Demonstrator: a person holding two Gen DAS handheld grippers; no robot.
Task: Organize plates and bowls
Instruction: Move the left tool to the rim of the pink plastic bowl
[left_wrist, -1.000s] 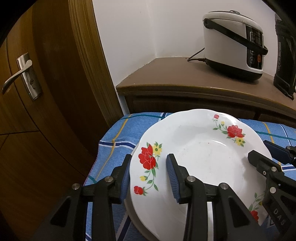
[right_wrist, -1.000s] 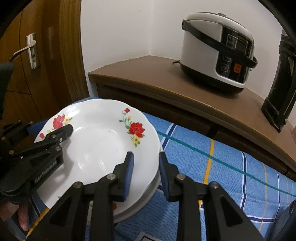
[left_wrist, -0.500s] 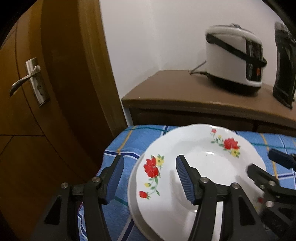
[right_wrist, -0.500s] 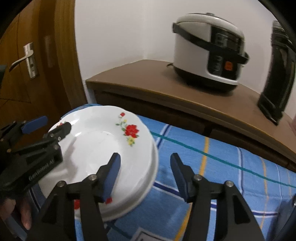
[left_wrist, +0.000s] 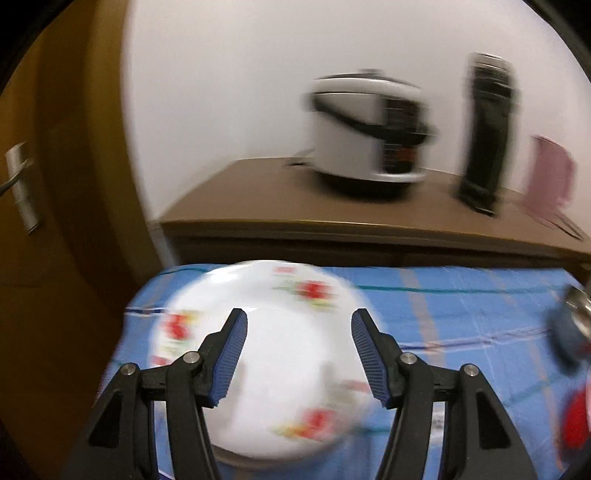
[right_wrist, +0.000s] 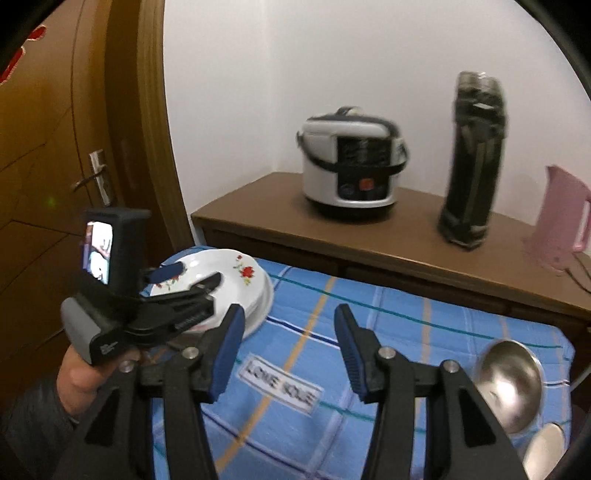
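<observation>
Door (right_wrist: 55, 155) of brown wood with a metal lever handle (right_wrist: 90, 179) fills the far left of the right wrist view. Just right of it, a hand (right_wrist: 79, 373) grips the left gripper (right_wrist: 192, 280), which hangs over the stacked floral plates (right_wrist: 236, 280); its jaws stand spread, holding nothing, one blue-padded finger above the plate rim and one dark finger over the plate's well. A small screen (right_wrist: 98, 254) on the back of that gripper is lit. The plates, white with red flowers, rest at the left end of the blue plaid cloth (right_wrist: 406, 332). A printed label (right_wrist: 280, 386) lies flat on the cloth near its middle. The right gripper (right_wrist: 288, 350) sits in the foreground, jaws spread wide, empty, above the bare cloth between the plates and a steel bowl (right_wrist: 511, 384) at the right end. A second, paler round dish (right_wrist: 545, 448) shows just below the bowl; what it is cannot be told.

Behind the cloth stands a brown wooden cabinet (right_wrist: 280, 199). On it, from left to right: a white rice cooker (right_wrist: 351, 171) with a dark handle, a tall black flask (right_wrist: 472, 158), upright, and a pink jug (right_wrist: 557, 218) at the frame edge.

In the left wrist view, heavily motion-blurred, the two blue pads (left_wrist: 232, 354) frame the top plate (left_wrist: 277, 354) without touching it; a dark rim of a lower dish shows beneath. The same cooker (left_wrist: 365, 136) and flask (left_wrist: 484, 136) appear behind.
</observation>
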